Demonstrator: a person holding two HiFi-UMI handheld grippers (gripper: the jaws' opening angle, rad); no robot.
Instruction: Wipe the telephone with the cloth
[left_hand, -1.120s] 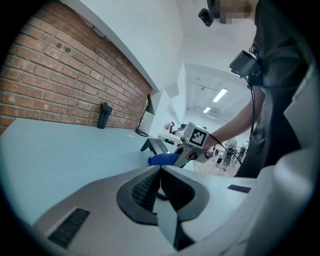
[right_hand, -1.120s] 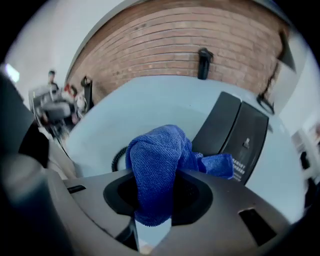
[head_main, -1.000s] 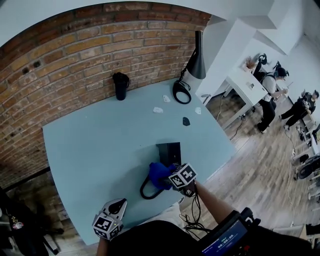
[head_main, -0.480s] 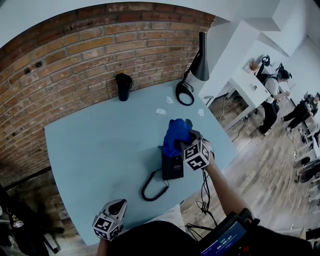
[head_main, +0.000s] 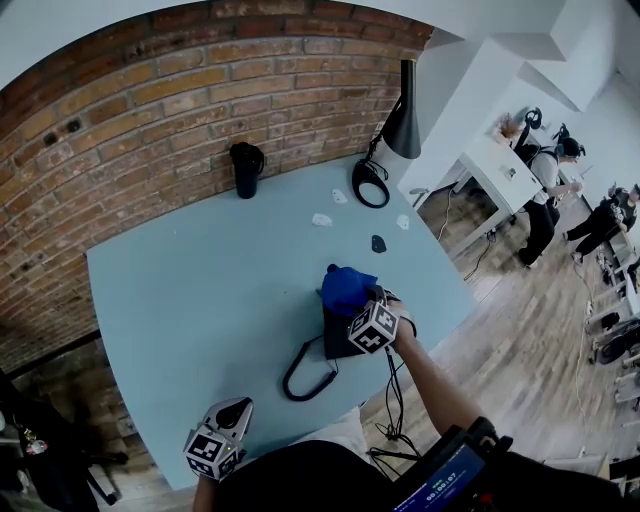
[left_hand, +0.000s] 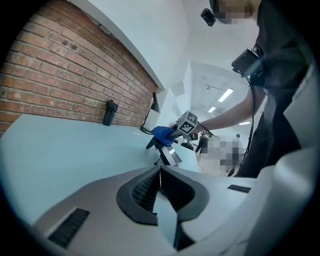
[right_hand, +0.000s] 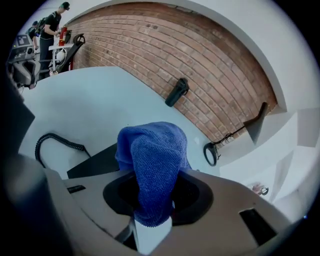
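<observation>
A black telephone (head_main: 338, 340) lies on the pale blue table (head_main: 200, 290), its coiled cord (head_main: 305, 375) looping toward me. My right gripper (head_main: 362, 300) is shut on a blue cloth (head_main: 347, 288), which rests on the telephone's far end. The right gripper view has the cloth (right_hand: 150, 160) bulging out of the jaws, above the telephone (right_hand: 97, 162) and the cord (right_hand: 55, 142). My left gripper (head_main: 236, 410) hovers at the table's near edge, shut and empty. Its own view has its shut jaws (left_hand: 161, 192) in front, with the cloth (left_hand: 162, 134) and telephone (left_hand: 168, 154) well ahead.
A black tumbler (head_main: 243, 168) stands by the brick wall. A black lamp (head_main: 397, 118) with a ring base (head_main: 368, 184) occupies the far right corner. Small white bits (head_main: 320, 219) and a dark object (head_main: 377, 243) lie beyond the telephone. People stand off to the right.
My right gripper carried the cloth from the telephone's near end by the cord up to its far end, then drew back a little. The left gripper stayed put.
</observation>
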